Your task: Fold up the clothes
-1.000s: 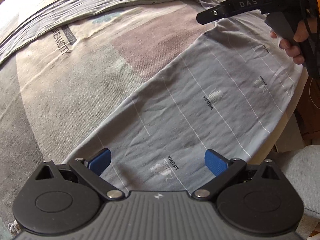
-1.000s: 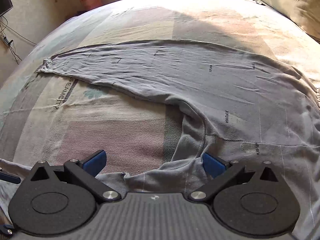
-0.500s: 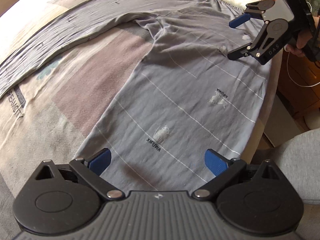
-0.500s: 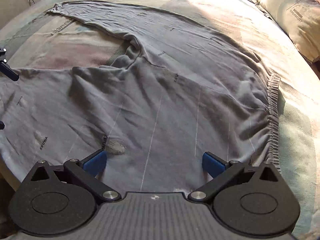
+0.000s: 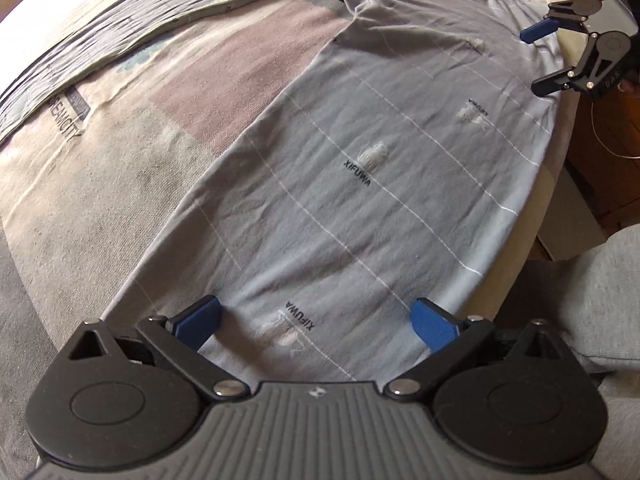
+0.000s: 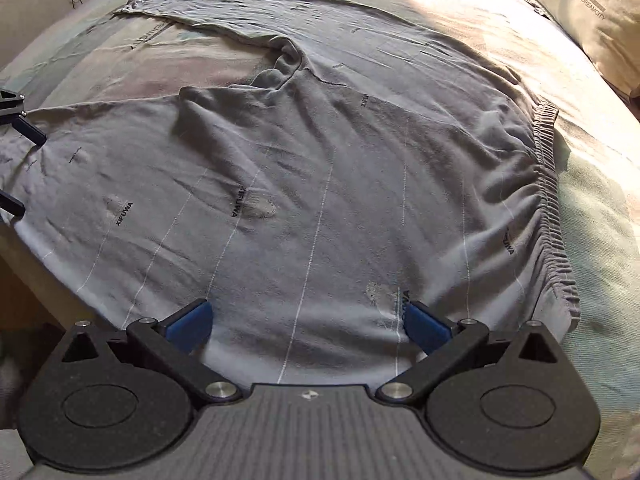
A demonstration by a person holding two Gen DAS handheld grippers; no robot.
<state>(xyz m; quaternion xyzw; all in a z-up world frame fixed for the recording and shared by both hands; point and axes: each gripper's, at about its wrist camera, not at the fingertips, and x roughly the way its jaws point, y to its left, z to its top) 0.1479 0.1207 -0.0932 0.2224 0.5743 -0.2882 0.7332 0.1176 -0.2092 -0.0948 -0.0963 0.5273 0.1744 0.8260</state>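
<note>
Grey pants [image 5: 360, 184] [image 6: 320, 184] with thin white lines and "XIFUWA" print lie spread flat on the bed, legs apart. The elastic waistband [image 6: 550, 216] is at the right in the right wrist view. My left gripper [image 5: 316, 322] is open, hovering low over the near leg's end at the bed's edge, nothing between its blue pads. My right gripper [image 6: 306, 322] is open over the pants' upper part beside the waistband. It also shows far right in the left wrist view, the right gripper [image 5: 540, 60], jaws spread. The left gripper's fingers [image 6: 24, 128] peek in at the left edge.
The bed [image 5: 120, 152] has a patterned cover printed "DREAMCITY". A matching pillow [image 6: 592, 12] lies at the top right. The bed's edge runs along the right [image 5: 548, 184], with floor and wooden furniture [image 5: 600, 152] beyond. A person's grey-clad leg [image 5: 580, 292] stands beside the bed.
Both grippers have shifted over the pants. The right gripper has swung from the crotch area to the waistband end. The left view pulled back toward the near leg. Both stayed open.
</note>
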